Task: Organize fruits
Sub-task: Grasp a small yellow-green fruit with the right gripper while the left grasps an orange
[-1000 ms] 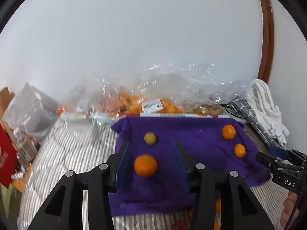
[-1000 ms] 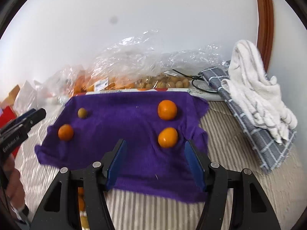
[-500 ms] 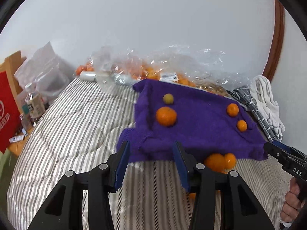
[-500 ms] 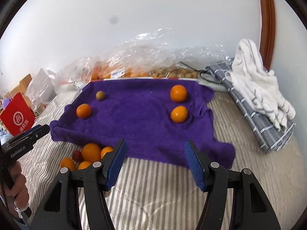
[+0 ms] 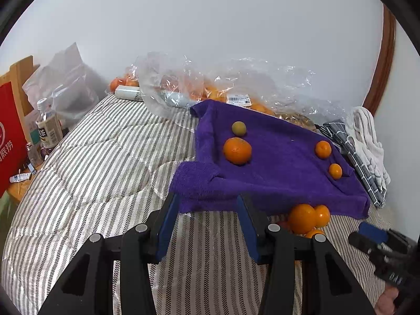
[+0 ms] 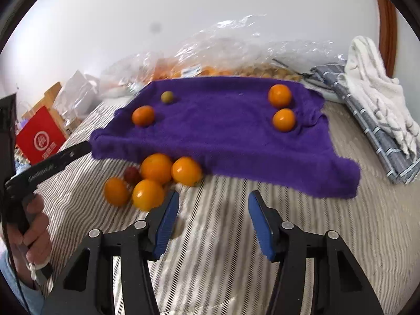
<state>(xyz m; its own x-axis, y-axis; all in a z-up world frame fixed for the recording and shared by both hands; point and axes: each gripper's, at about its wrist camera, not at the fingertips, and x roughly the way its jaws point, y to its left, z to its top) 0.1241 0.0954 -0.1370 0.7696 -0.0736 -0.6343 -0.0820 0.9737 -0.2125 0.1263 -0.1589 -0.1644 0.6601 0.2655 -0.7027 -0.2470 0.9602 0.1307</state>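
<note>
Our left tongs (image 5: pixel 207 218) stand partly apart with nothing between them, over the striped bedcover (image 5: pixel 105 162) just in front of the purple towel's (image 5: pixel 275 173) near edge; our right tongs (image 6: pixel 212 218) are closing, also empty, just in front of that same edge. A second ago both pairs hung over the towel itself; they have since drawn back and sunk, so a loose heap of fruit (image 6: pixel 155 181) has come into view, lying on the bedcover against the towel's near edge. We judge this heap to be the next fruit to sort, with the right tongs nearest to it. On the towel lie a large orange (image 5: pixel 237 150) and a small greenish fruit (image 5: pixel 239 128) near its left side, and two small oranges (image 5: pixel 329 160) near its right side. The left view cuts off most of the heap behind the tongs. The dark red fruit (image 6: pixel 132 174) is half hidden. The bagged fruit (image 5: pixel 210 94) behind the towel blurs under crinkled plastic, and we cannot count it.
</note>
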